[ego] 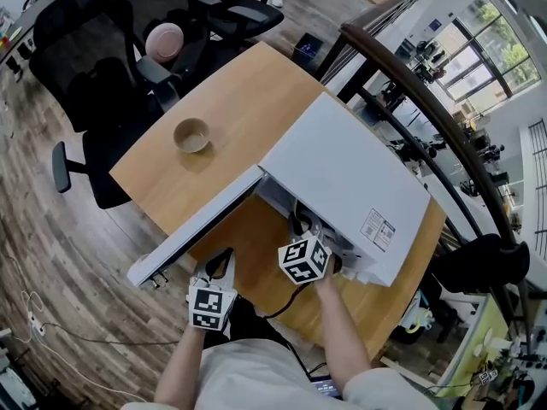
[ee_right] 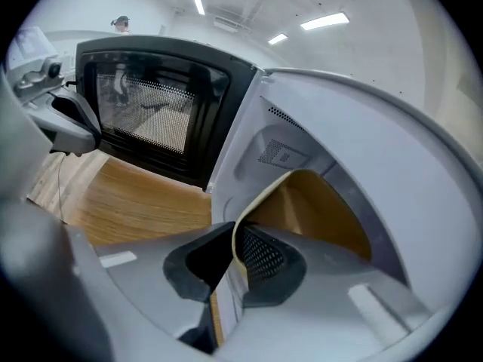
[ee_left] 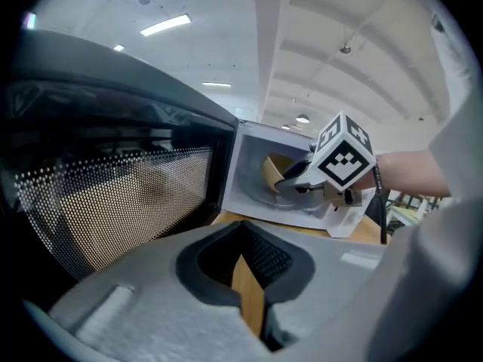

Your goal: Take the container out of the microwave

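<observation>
A white microwave [ego: 350,178] stands on the wooden table with its door [ego: 197,229] swung open to the left. Inside it is a tan container [ee_right: 317,210], seen also in the left gripper view [ee_left: 272,173]. My right gripper [ee_right: 235,259] reaches into the cavity and is shut on the container's near rim, which runs between its pads. In the head view this gripper [ego: 301,222] goes in under the microwave's top and the container is hidden. My left gripper [ee_left: 245,277] hovers over the table beside the door, shut with nothing in it.
A small beige bowl [ego: 191,134] sits on the table's far left part. Black office chairs [ego: 94,75] stand beyond the table, one with a pink round thing [ego: 164,41] on it. A dark railing [ego: 427,101] runs behind the microwave.
</observation>
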